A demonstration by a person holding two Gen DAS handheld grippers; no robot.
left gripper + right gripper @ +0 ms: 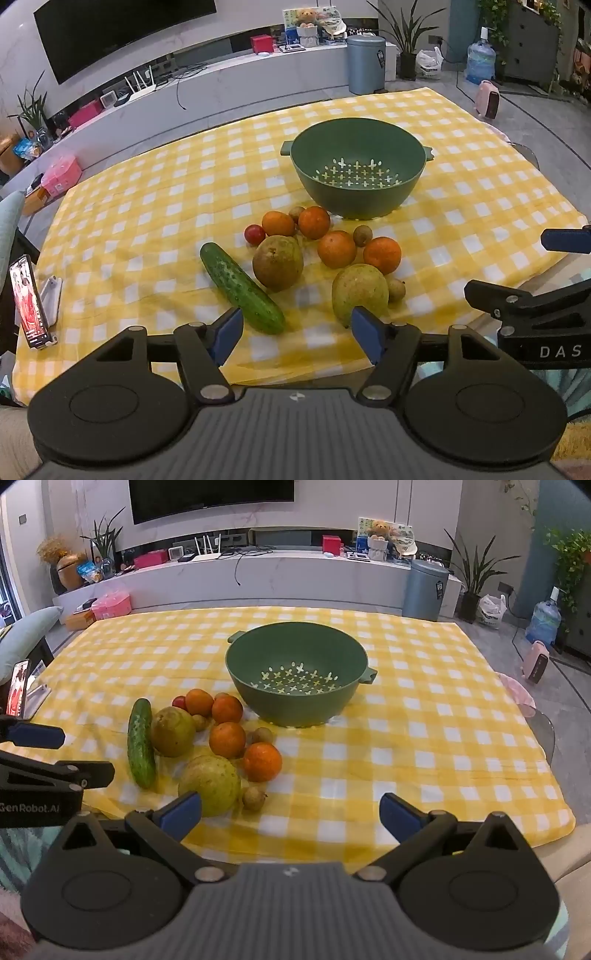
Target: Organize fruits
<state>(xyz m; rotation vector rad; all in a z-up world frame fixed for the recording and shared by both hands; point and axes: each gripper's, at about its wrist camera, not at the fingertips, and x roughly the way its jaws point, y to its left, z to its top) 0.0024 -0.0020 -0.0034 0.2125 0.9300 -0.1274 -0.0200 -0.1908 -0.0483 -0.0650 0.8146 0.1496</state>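
Fruits (221,746) are lying clustered left of centre on the surface, all outside the empty colander (297,674); left gripper (297,334) and right gripper (290,812) are hovering, jaws spread, holding nothing.

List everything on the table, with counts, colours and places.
colander: 1, green, table centre, nothing in it
oranges: 4, orange, clustered in front of colander
pears: 2, green-brown, near edge of cluster
cucumber: 1, green, left of pears
small brown fruits: 4, among oranges and pears
small red fruit: 1, by far-left orange
phone: 1, screen lit, table's left edge
tablecloth: 1, yellow-white check
left gripper: open
right gripper: open
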